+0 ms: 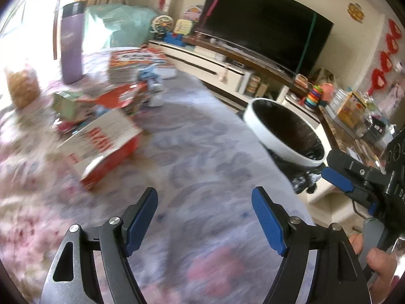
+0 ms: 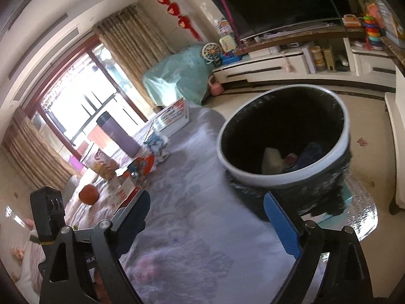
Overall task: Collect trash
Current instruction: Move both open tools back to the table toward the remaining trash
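Surface: floral tablecloth [image 1: 202, 157].
On it: red-white carton [image 1: 106, 147], purple flask [image 1: 72, 43], stacked books [image 1: 136, 63].
Floor: lined bin [image 2: 283, 136].

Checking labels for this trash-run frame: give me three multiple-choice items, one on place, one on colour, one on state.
1. Where does the trash bin stand?
A. at the edge of the patterned cloth, on the TV side
B. on the TV stand
C. beside the window

2. What colour is the tall tumbler?
A. green
B. purple with a dark lid
C. orange

3. How do the left gripper jaws stand?
A. shut on a box
B. shut on nothing
C. open, nothing between them

Key: 1 A, the right wrist view shows the bin where the cloth ends, with the TV beyond; 2 B, both views show it purple; 3 C, only the cloth shows between the pads.
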Tool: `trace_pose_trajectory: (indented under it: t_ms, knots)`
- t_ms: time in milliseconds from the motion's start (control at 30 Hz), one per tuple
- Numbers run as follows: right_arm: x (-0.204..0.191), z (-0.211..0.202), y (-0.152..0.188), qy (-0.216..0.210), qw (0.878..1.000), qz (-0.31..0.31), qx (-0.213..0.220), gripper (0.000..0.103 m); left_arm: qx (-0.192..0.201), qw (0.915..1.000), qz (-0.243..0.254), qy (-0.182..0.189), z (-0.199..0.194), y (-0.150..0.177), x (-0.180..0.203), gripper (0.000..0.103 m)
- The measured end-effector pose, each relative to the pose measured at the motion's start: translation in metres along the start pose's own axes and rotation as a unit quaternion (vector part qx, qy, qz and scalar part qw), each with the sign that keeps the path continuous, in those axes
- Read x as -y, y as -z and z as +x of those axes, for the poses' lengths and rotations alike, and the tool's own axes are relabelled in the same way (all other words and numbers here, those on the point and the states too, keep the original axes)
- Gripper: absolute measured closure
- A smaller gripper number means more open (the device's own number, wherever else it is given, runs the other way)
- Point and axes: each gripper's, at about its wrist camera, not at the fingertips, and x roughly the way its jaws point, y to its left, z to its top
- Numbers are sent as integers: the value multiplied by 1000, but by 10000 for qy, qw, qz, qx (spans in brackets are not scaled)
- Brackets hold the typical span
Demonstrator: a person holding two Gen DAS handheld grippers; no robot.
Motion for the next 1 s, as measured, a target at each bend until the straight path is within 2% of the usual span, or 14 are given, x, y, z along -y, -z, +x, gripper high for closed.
trace_pose_trajectory:
  t_ms: [267,567,800,1000]
  knots:
    - [-25,15,17,-129,9995,-167,-220,10,55,9993,-288,-215,-28,13,-34,27]
    - [-44,32,26,-275,9980,-313,-468,10,-28,9985,-412,-360,-41,22,-51,27]
    - [-53,44,28,-321,9969,-405,-590,10,-103,9984,-346,-437,-39,12,-65,24]
    - [-59,57,29,-383,9957,-441,-717,10,-14,9979,-33,-641,-30,-4,-75,23]
